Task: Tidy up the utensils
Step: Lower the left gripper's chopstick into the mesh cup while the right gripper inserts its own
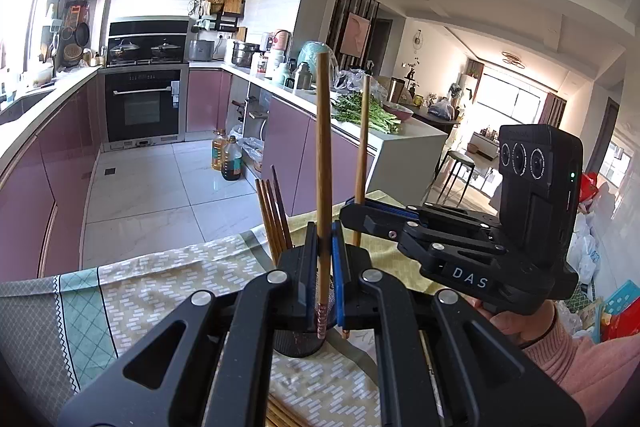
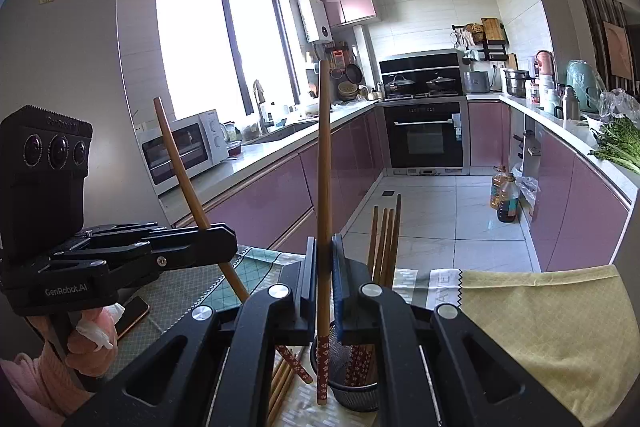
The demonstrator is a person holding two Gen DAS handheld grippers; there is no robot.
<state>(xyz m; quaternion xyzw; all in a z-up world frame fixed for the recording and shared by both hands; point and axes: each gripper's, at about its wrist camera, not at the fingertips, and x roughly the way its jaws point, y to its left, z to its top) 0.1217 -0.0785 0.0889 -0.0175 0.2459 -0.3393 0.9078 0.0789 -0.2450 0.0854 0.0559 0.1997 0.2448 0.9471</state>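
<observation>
Tablecloth (image 2: pixel 540 307) is seen at 4 o'clock; mesh holder (image 2: pixel 356 397), at 6, is already stocked with several chopsticks (image 2: pixel 386 243). One chopstick (image 1: pixel 324 163) is clamped upright in left gripper (image 1: pixel 325 259), another (image 2: pixel 324 187) in right gripper (image 2: pixel 324 267). Loose chopsticks (image 2: pixel 282 383) at 7 are left unsorted.

Sunlit kitchen with pink cabinets (image 2: pixel 280 195)
White tiled floor (image 1: pixel 160 195), black oven (image 2: pixel 426 135) at the far wall, tall window (image 2: pixel 224 43) above the sink, living room (image 1: pixel 500 99) beyond.
</observation>
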